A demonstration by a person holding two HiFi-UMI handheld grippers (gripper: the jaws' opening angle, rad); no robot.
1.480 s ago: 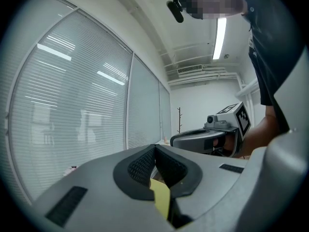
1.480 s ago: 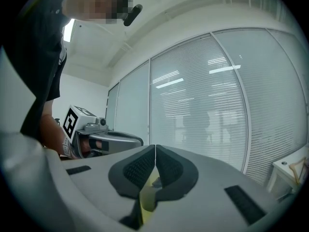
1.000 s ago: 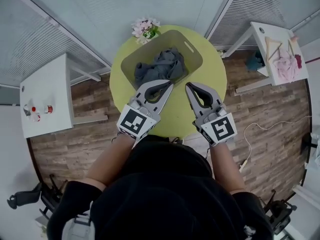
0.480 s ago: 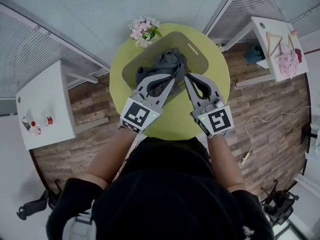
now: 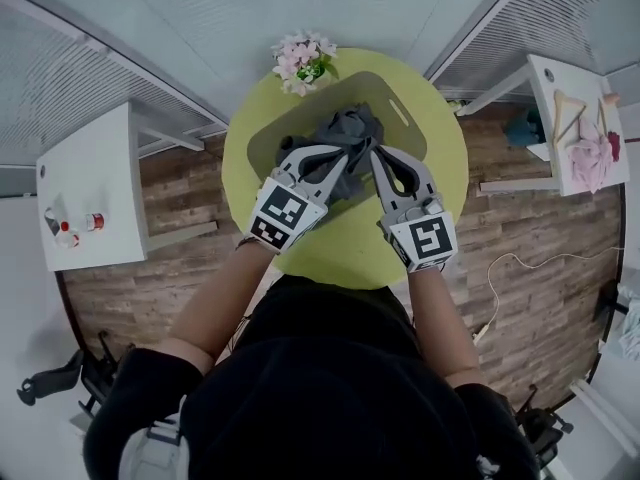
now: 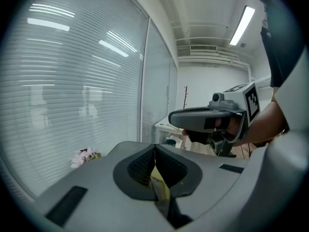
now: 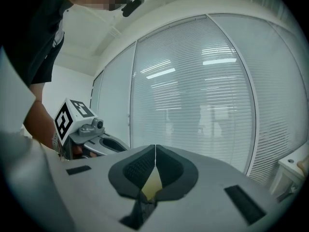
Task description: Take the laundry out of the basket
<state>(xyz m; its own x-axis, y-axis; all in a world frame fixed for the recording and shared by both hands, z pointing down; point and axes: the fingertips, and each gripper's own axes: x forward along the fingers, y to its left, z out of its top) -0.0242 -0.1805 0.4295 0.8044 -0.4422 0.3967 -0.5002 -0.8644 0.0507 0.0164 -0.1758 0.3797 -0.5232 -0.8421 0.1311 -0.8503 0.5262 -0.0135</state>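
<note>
Head view shows the grey laundry [image 5: 352,126] heaped in the basket [image 5: 262,136] on the round table [image 5: 340,253], with the left gripper [image 5: 343,152] and right gripper [image 5: 376,154] side by side at its near edge, both with jaws pressed together and empty, tips perhaps touching the cloth.

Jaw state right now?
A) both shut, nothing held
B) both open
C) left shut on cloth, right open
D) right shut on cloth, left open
A: the left gripper and right gripper each show their jaws closed together with no cloth between them. The grey laundry lies in the basket.
</note>
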